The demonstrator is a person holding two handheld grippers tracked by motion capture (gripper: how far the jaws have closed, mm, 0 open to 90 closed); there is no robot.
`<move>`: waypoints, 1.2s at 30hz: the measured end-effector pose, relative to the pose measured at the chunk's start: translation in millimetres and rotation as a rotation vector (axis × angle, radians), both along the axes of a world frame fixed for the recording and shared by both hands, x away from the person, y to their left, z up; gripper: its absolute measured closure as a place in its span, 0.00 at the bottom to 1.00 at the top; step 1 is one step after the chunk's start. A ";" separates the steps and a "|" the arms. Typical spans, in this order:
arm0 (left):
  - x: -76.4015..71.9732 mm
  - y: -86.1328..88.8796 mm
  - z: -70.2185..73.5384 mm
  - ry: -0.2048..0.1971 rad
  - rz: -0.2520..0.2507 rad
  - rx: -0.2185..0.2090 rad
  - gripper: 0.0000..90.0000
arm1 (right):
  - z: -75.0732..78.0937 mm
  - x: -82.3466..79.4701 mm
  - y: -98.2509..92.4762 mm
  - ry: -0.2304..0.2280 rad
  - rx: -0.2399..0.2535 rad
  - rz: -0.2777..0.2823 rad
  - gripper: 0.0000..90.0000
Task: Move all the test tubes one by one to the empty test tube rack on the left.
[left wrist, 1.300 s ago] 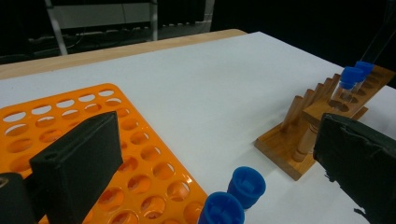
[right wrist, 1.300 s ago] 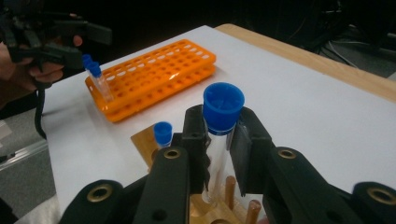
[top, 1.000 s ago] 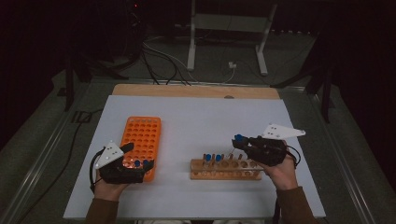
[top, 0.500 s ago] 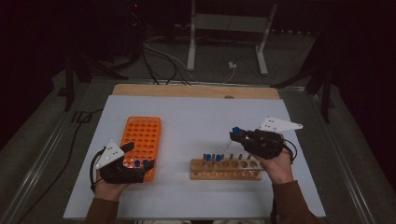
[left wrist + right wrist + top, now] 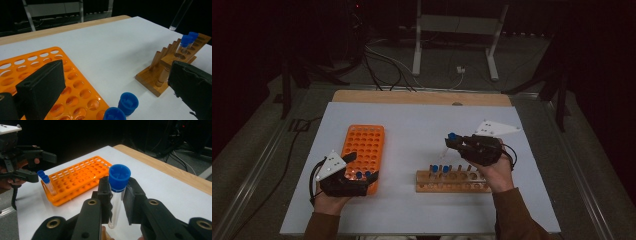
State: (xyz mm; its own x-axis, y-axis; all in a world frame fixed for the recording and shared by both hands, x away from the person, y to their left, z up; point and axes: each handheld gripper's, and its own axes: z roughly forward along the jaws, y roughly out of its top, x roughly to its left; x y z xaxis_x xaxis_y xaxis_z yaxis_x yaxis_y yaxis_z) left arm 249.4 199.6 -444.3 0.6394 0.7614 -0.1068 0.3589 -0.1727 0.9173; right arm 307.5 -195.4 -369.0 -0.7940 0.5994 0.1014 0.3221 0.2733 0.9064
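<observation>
My right gripper (image 5: 456, 142) is shut on a clear test tube with a blue cap (image 5: 119, 175), held upright above the table, left of and beyond the wooden rack (image 5: 453, 182). That rack carries two blue-capped tubes (image 5: 440, 169) at its left end. The orange rack (image 5: 364, 148) lies at the left, with two blue-capped tubes (image 5: 128, 102) standing at its near end. My left gripper (image 5: 358, 169) stands open there, one jaw over the rack and the other out past the caps. The held tube's bottom (image 5: 178, 17) hangs above the wooden rack (image 5: 160, 75).
A white sheet (image 5: 422, 125) covers the table, with a wooden edge (image 5: 422, 97) at the far side. Beyond it lie cables and a metal stand (image 5: 454, 30) on the dark floor. Bare sheet lies between the two racks.
My right gripper has carried the blue-capped tube left and a little up, away from the wooden rack. The left gripper has stayed in place at the orange rack.
</observation>
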 end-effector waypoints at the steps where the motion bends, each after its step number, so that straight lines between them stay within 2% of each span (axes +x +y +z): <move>1: 0.0 -0.1 0.0 0.000 -0.001 0.001 0.02 | 0.1 0.3 1.9 0.000 -0.001 0.003 0.86; 19: 1.5 -5.6 -0.5 -0.010 -0.015 0.007 0.02 | -3.1 3.4 30.5 0.006 0.001 0.046 0.86; 36: 2.3 -15.3 5.8 -0.034 -0.026 0.003 0.02 | -1.8 1.8 62.5 0.008 -0.009 0.098 0.86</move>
State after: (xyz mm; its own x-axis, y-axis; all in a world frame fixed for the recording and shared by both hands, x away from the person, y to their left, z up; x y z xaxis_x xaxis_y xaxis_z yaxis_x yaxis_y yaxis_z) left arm 251.7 184.4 -438.4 0.6621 0.7449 -0.0824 0.3225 -0.1839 0.9285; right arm 309.4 -132.9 -370.8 -0.8478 0.5203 0.1025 0.3006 0.3123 0.9012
